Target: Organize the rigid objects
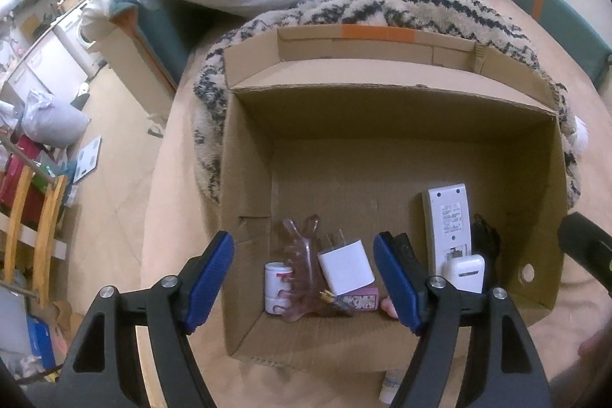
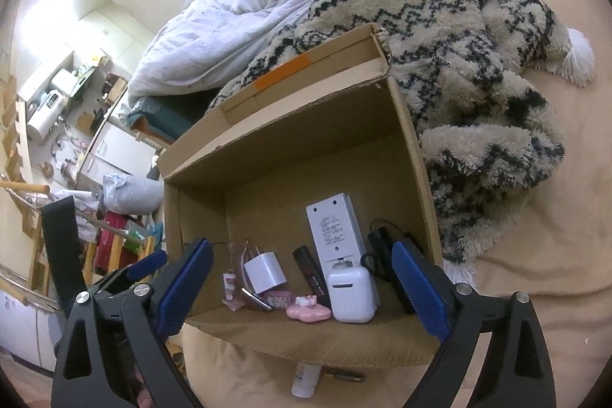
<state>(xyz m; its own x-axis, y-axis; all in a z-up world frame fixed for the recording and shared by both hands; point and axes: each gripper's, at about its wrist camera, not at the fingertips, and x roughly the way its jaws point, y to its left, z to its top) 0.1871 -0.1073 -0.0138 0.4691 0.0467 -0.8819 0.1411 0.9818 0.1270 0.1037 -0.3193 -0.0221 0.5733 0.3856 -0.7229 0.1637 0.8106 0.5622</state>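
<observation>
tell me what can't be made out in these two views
- Print on the remote's label: too small in both views.
- White bottle outside the cardboard box: the box's near wall covers its top in the right view; the left view cuts it at the bottom edge.
- Pink case: clear in the right view, mostly behind the left gripper's finger in the left view.

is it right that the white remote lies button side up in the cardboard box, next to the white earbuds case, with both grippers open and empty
Not quite: the white remote lies back side up, its label and battery slot showing, as the right wrist view shows. The rest stands: it is in the cardboard box next to the white earbuds case, and the left gripper and right gripper are open and empty.
</observation>
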